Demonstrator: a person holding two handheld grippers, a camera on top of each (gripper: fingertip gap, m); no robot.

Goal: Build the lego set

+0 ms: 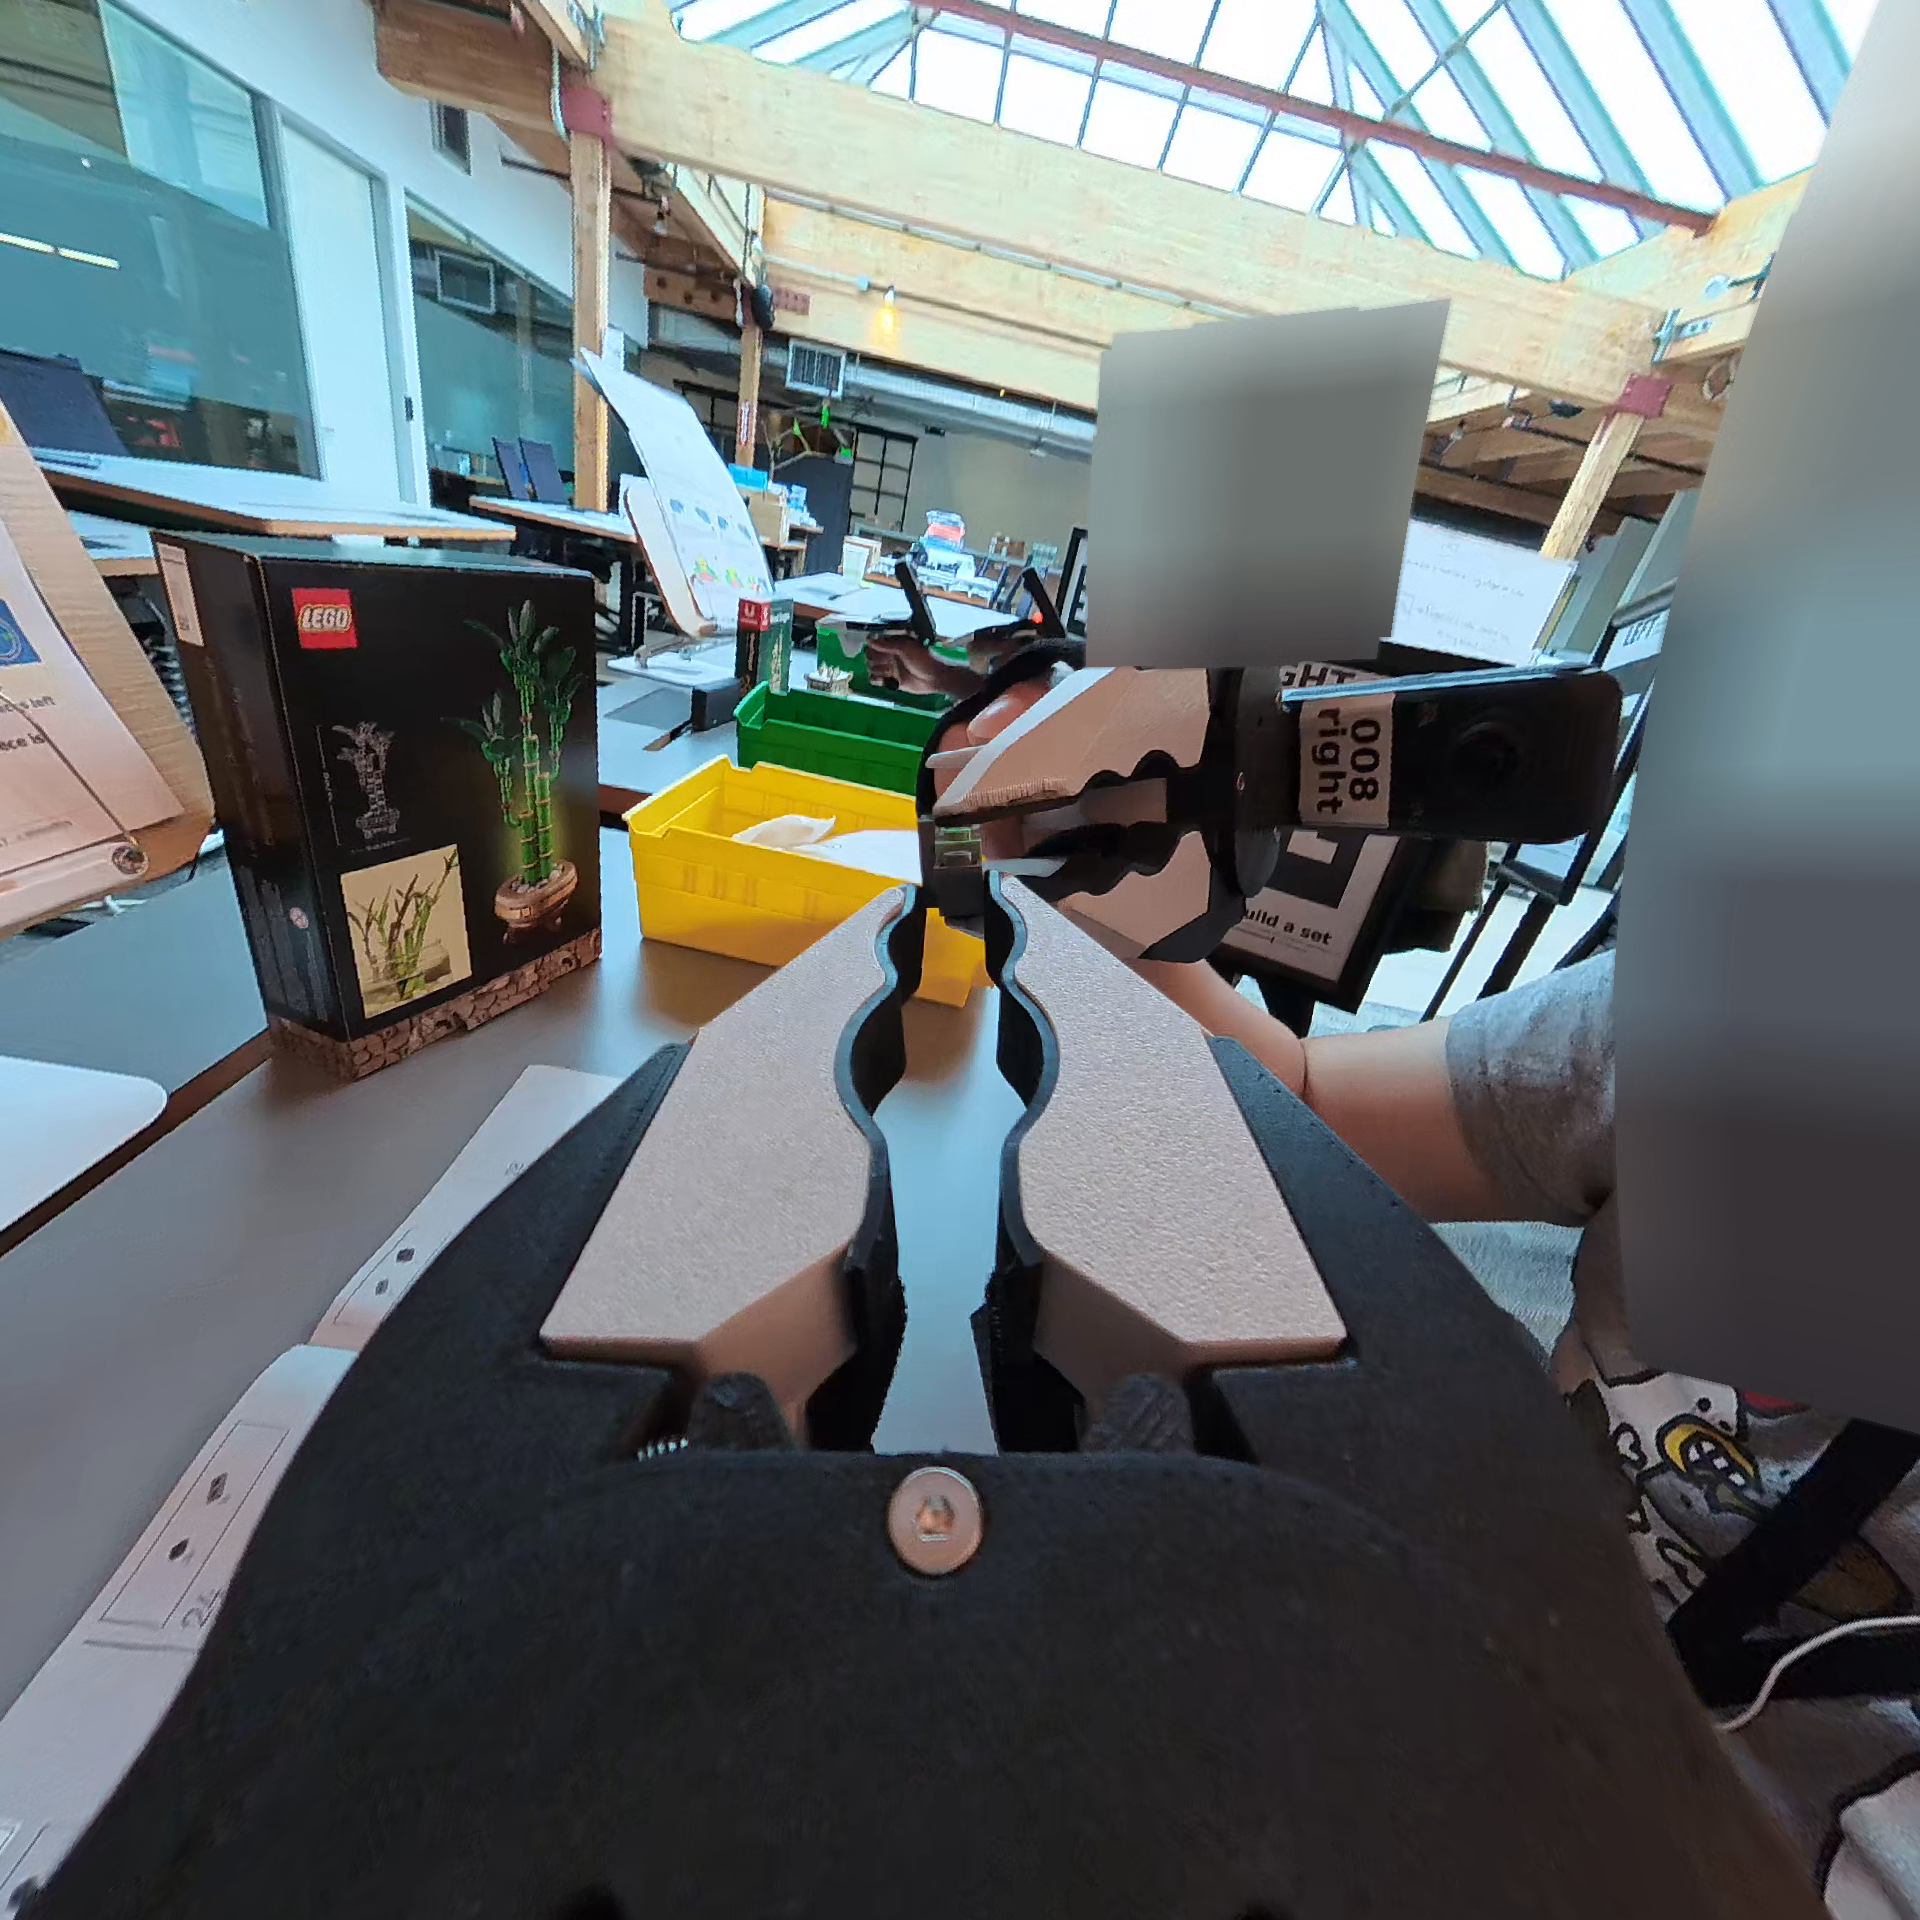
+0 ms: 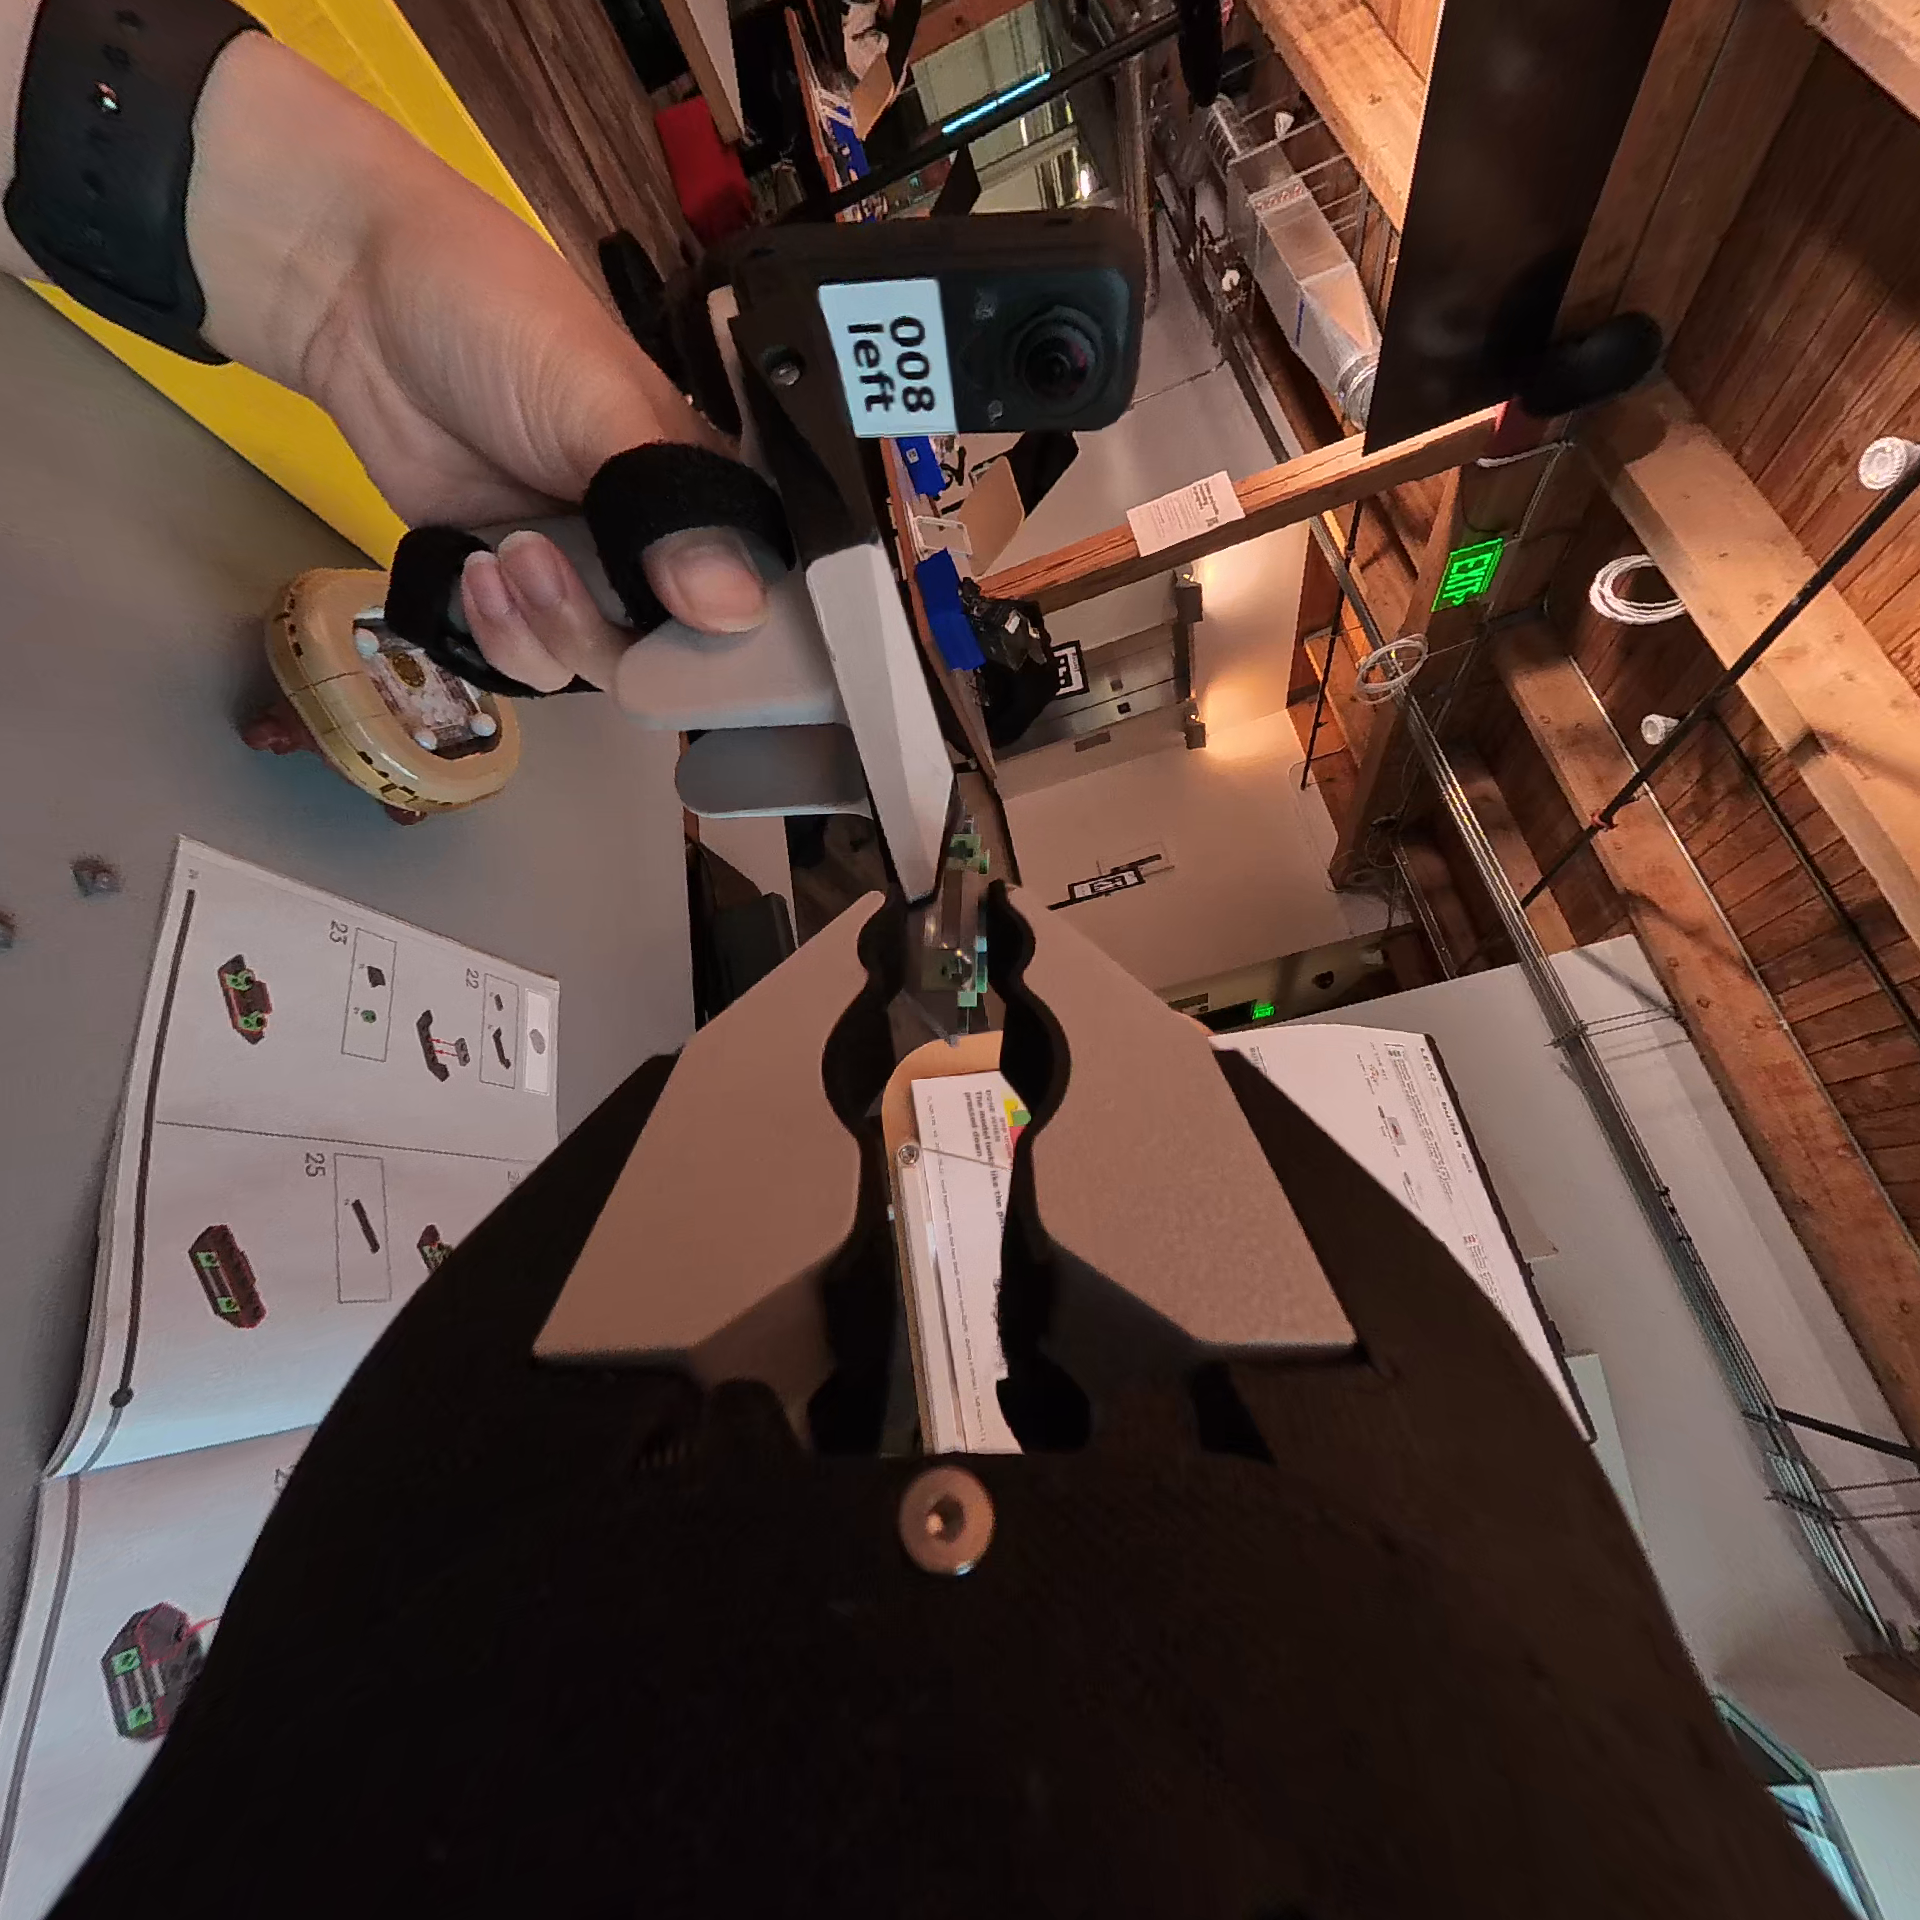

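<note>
In the left wrist view, the left gripper point(image 1: 951, 899) pinches the dark lower end of a small lego assembly point(image 1: 956, 857) between its fingertips, above the brown table point(image 1: 312, 1174), while the right gripper point(image 1: 961, 821) reaches in from the right and clamps the assembly's green upper part; a yellow bin point(image 1: 748, 883) and the lego box point(image 1: 405, 790) stand behind. In the right wrist view, the right gripper point(image 2: 951, 940) has its jaws closed on the same assembly point(image 2: 961, 961), the left gripper point(image 2: 951, 868) meets it from above, and the round tan base point(image 2: 390, 696) and open instruction booklet point(image 2: 312, 1143) lie on the table at left.
</note>
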